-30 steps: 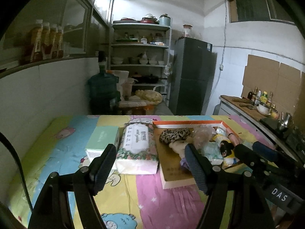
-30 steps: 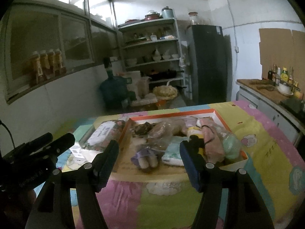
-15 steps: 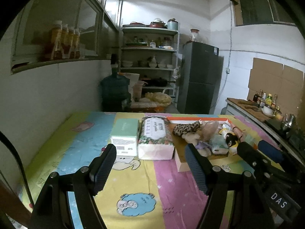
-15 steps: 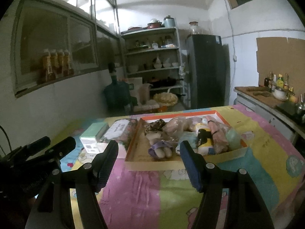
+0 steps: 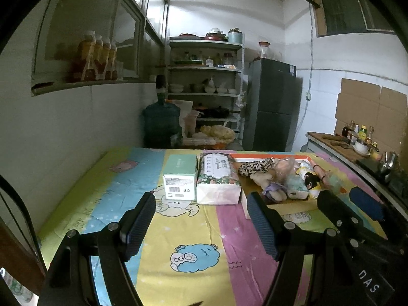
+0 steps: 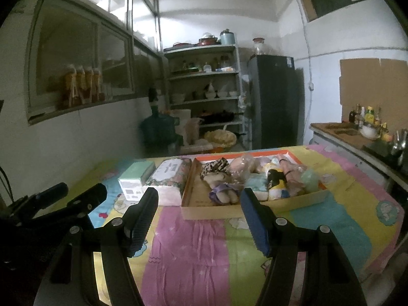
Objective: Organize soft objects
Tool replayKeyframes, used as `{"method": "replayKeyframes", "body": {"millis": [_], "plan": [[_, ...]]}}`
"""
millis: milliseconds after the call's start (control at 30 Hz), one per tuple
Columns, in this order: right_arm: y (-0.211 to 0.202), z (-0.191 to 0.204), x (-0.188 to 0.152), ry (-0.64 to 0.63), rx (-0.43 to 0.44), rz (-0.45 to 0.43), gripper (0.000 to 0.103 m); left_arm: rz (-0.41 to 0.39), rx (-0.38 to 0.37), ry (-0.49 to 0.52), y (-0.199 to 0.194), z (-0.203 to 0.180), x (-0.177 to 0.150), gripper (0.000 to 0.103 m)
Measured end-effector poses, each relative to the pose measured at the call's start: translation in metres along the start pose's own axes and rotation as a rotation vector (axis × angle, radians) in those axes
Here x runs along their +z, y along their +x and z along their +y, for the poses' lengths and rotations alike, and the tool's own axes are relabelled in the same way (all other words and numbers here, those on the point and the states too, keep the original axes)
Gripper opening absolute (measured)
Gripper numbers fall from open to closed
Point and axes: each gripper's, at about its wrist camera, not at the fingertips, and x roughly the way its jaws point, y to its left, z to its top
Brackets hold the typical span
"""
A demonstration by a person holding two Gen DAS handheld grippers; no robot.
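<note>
Two claws sit low at your end of the desk, and neither one holds anything. Your left claw [image 5: 201,221] has its fingers spread wide apart above the cartoon-print cloth [image 5: 193,232]; your right claw [image 6: 199,216] is spread just as wide, hovering short of the near wall of the cardboard tray [image 6: 211,213]. In the right wrist view the left claw shows as a dark shape at the lower left, and in the left wrist view the right claw shows at the lower right.

Beyond your left claw stand a mint-green box [image 5: 179,176] and a floral tissue pack [image 5: 218,178], side by side and touching, with the pack just beside the tray's left wall.

The tray holds the soft things — all heaped toward its far and right parts, while the near left of its floor shows bare cardboard. At the far left lies a leopard-print piece [image 6: 214,165], with a beige plush [image 6: 215,178] just in front of it and a purple-and-beige plush [image 6: 223,195] nearest you. A crumpled clear bag over something pinkish [image 6: 242,168] sits mid-tray, a pale blue packet [image 6: 257,182] in front of it. To the right lie a yellow-and-black plush [image 6: 275,182], a pink roll with a dark band [image 6: 290,176] and a pale green wrapped item [image 6: 309,178] against the right wall.
</note>
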Motion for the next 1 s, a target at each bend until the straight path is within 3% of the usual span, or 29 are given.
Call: {"method": "replayKeyframes", "body": {"millis": [1000], "plan": [[-0.006, 0.007, -0.001, -0.017, 0.001, -0.01, 0.069, -0.019, 0.048, -0.02, -0.007, 0.019, -0.002, 0.074]]}}
